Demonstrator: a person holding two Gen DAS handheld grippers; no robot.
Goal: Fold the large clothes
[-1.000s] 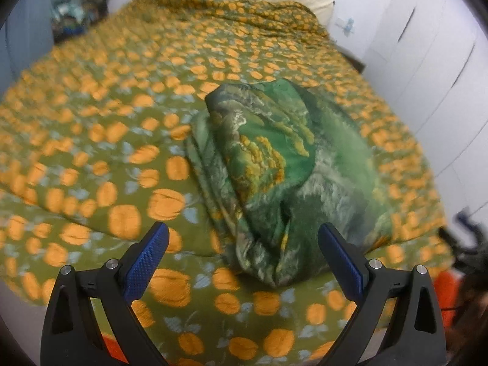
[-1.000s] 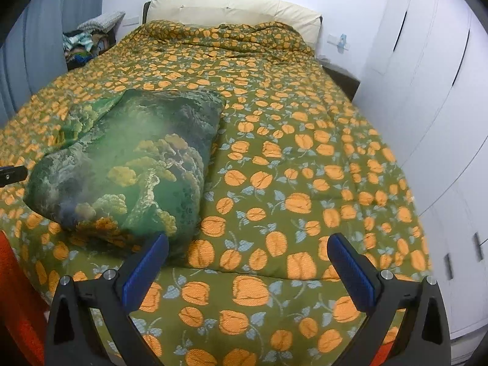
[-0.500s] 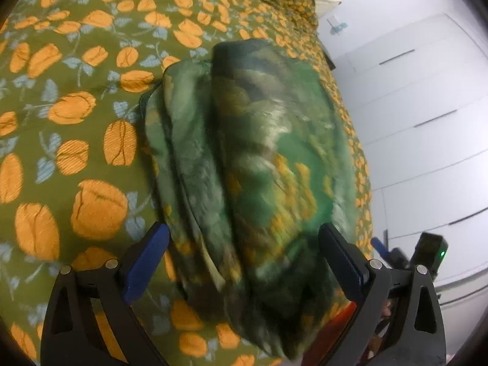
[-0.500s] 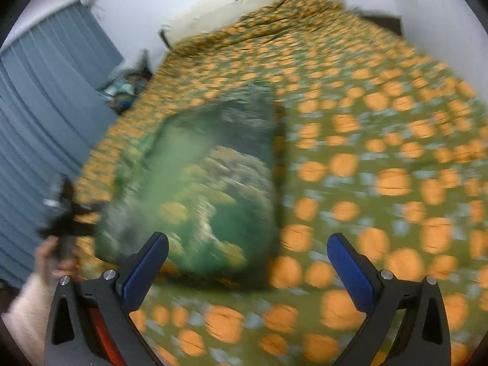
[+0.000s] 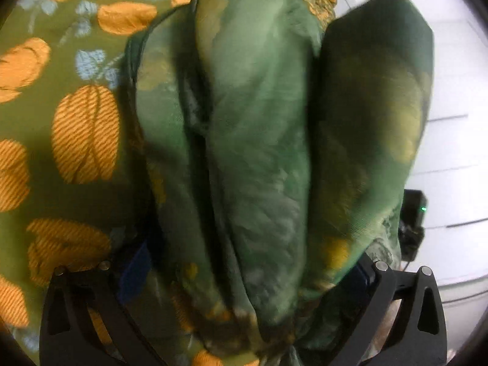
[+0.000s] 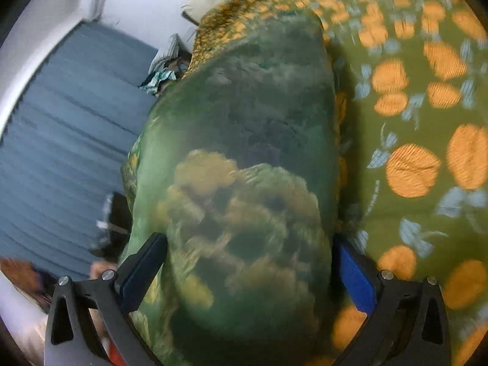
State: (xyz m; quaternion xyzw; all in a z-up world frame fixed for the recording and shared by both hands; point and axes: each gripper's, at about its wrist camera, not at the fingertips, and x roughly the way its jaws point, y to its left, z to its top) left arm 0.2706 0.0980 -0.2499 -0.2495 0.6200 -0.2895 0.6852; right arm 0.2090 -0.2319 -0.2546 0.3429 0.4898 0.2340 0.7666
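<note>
A thick, soft bundle of green printed cloth (image 5: 259,140) lies folded on a bed's orange-flowered quilt (image 5: 85,134), between the wide-apart jaws of the left gripper (image 5: 244,274) and right gripper (image 6: 247,262), blurred.

The folded green garment (image 5: 259,158) fills the gap of the left gripper (image 5: 250,277), hiding most of both blue pads, so contact cannot be judged. Its lower end runs off the frame. In the right wrist view the garment (image 6: 244,183) is motion-blurred, as is the bedspread (image 6: 427,122) beside it; the right gripper (image 6: 247,268) straddles it, grip uncertain
</note>
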